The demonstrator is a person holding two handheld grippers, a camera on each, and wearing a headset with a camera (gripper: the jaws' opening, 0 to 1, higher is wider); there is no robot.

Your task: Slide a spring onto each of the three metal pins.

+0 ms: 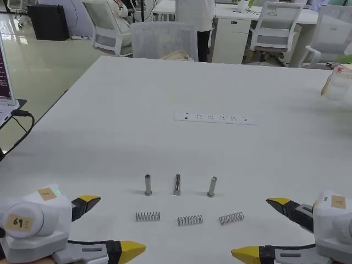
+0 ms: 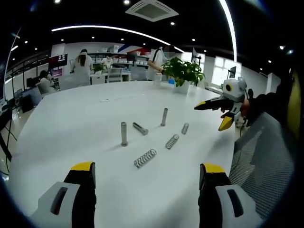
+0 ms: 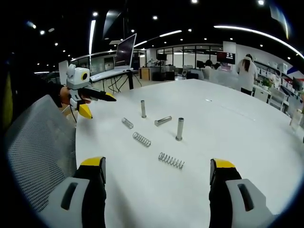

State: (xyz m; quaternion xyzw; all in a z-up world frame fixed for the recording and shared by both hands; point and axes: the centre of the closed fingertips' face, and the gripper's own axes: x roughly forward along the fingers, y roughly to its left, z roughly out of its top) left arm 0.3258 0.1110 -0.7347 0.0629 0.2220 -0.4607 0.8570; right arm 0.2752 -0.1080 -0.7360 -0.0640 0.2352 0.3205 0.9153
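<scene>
Two yellow-tipped tools wait at the lower corners of the head view, the left gripper (image 1: 113, 225) and the right gripper (image 1: 257, 228) both with jaws spread wide and holding nothing. Between them, low in the centre of the frame, three springs lie flat on the white table (image 1: 165, 93), long axes running left to right: the left spring (image 1: 148, 216), the middle spring (image 1: 190, 220) and the right spring (image 1: 231, 218). Just above each is a pin: the left pin (image 1: 148, 185) and the right pin (image 1: 212, 187) stand upright, while the middle pin (image 1: 177, 185) lies on its side in both gripper views. The left spring is nearest the left gripper, the right spring nearest the right gripper; either spring would likely need tipping upright to meet a standing pin
</scene>
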